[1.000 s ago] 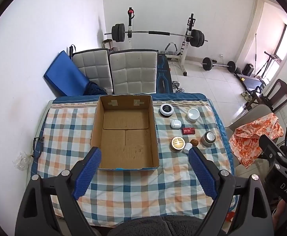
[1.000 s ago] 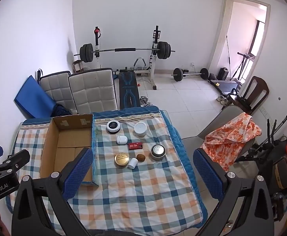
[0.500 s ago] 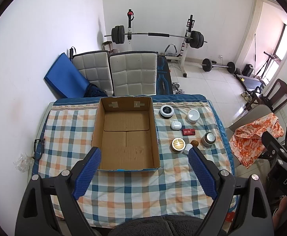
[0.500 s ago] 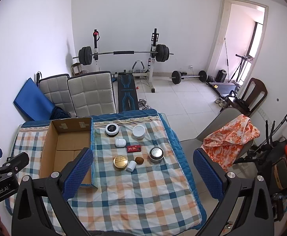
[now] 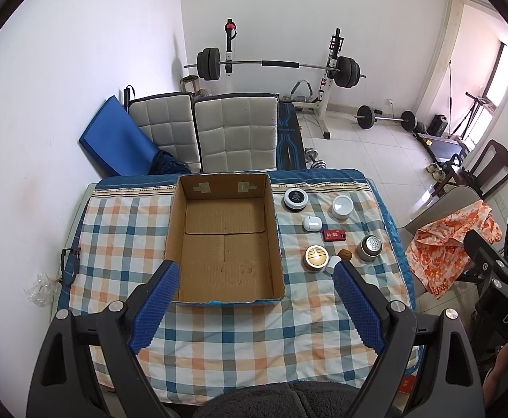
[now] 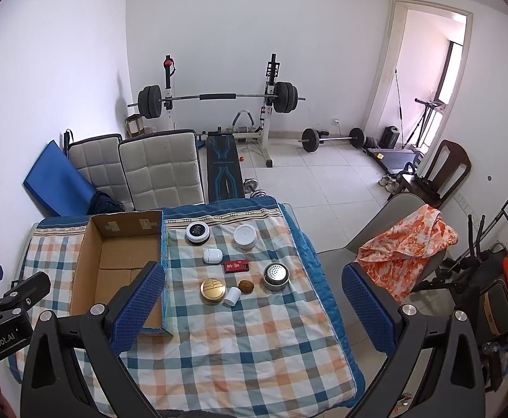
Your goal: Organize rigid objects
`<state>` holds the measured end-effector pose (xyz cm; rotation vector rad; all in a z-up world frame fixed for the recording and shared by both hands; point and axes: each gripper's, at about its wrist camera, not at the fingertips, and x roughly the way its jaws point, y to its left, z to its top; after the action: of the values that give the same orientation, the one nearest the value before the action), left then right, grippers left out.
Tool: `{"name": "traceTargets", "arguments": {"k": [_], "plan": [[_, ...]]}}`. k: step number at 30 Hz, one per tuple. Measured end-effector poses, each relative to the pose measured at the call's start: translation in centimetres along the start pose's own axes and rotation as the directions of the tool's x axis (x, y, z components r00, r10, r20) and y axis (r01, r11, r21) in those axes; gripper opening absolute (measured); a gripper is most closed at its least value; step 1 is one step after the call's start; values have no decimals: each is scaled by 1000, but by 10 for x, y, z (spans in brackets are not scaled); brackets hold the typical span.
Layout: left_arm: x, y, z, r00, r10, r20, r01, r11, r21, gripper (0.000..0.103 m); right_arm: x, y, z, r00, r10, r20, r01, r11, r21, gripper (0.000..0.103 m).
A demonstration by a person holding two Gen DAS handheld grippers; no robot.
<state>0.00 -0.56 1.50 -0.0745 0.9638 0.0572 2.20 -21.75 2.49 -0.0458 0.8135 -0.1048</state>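
Left wrist view. Left gripper (image 5: 255, 280) — jaws spread wide, nothing between them, held above the tabletop (image 5: 121, 233). Cardboard box (image 5: 224, 240): directly ahead between the fingers, empty. Small objects sit ahead and right of the right finger: gold round tin (image 5: 316, 257), white cap (image 5: 333, 264) partly hidden behind that fingertip, walnut (image 5: 345, 254), steel shaker (image 5: 370, 246), red packet (image 5: 333, 235), white case (image 5: 312, 223), black-topped dial (image 5: 295, 199), white jar (image 5: 341, 206).

Risk: tin, cap and walnut lie nearly touching — a wide approach could knock the neighbours, and the walnut or cap would likely roll.

Right wrist view. Right gripper (image 6: 254, 285) — also wide open and empty. The cluster lies ahead between its fingers; the box (image 6: 114, 264) is behind the left finger.

Risk: the soft checked cloth may bunch under a low pinch; the left finger could clip the box wall when carrying across.
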Motion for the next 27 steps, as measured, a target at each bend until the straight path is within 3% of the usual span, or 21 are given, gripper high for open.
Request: {"name": "traceTargets", "arguments": {"k": [27], "plan": [[-17, 9, 13, 999, 14, 28, -14, 1000, -6, 91, -18, 2, 6, 1000, 7, 24, -7, 1000, 2, 103]]}}
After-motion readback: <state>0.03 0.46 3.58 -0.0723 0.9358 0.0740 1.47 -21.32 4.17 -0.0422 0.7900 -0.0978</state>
